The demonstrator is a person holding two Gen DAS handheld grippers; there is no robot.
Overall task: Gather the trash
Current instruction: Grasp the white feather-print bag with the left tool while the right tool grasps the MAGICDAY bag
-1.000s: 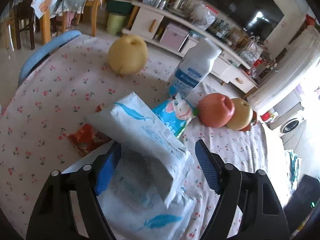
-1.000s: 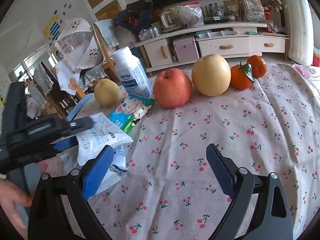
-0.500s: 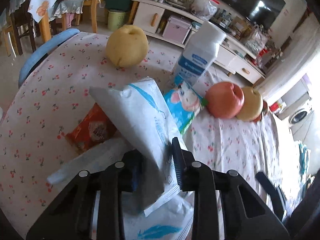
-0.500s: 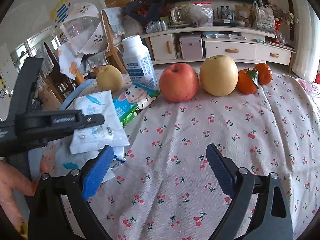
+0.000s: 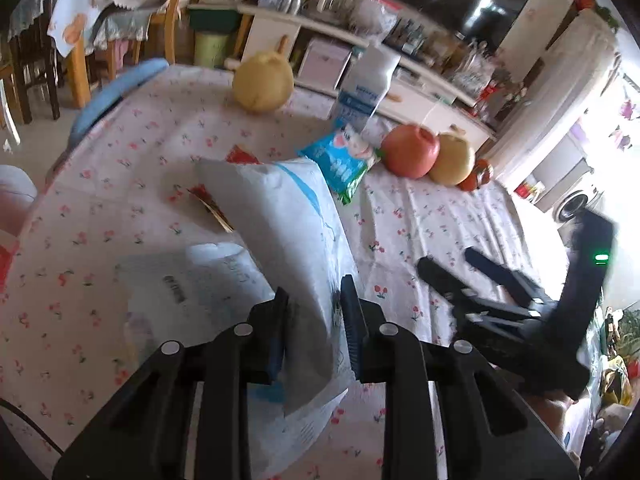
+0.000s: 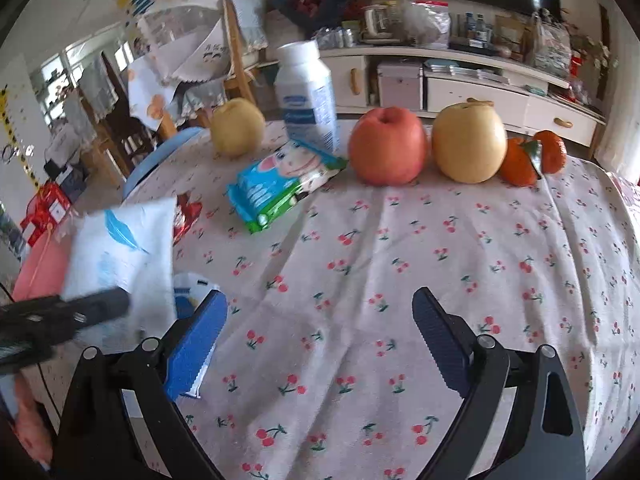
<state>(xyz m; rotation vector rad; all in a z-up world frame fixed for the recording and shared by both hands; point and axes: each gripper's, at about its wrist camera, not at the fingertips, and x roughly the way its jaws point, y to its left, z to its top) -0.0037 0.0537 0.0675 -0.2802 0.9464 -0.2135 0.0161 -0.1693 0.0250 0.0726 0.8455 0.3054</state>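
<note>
Left tool point(image 5: 313, 322): jaws have just been closing and are now clamped on a flat white plastic packet with a blue feather print point(image 5: 288, 240), gripped near its lower edge; the packet stands tilted up off the bench point(image 5: 432, 216), which is covered with a white cloth printed with red cherries. Seen from the right wrist camera, the same packet point(image 6: 124, 252) sits at the left edge of the bench, with the left tool point(image 6: 100, 308) across its lower part. A second crumpled white wrapper with black print point(image 5: 192, 292) lies flat on the cloth under and just left of the held packet. A red foil wrapper point(image 5: 208, 200) lies behind the packet, partly hidden by it. Right tool point(image 6: 320, 332): jaws stand wide apart, nothing between them, hovering over bare cloth. Farther back on the bench: a blue and green snack pouch with a cartoon face point(image 6: 280, 184) lying flat, just in front of an upright white plastic bottle with a blue label point(image 6: 308, 96). A pale yellow pear point(image 6: 238, 126) stands left of the bottle. Right of the bottle, in a row, a red apple point(image 6: 386, 146), a second yellow pear point(image 6: 468, 142) and two orange tangerines point(image 6: 532, 156).
</note>
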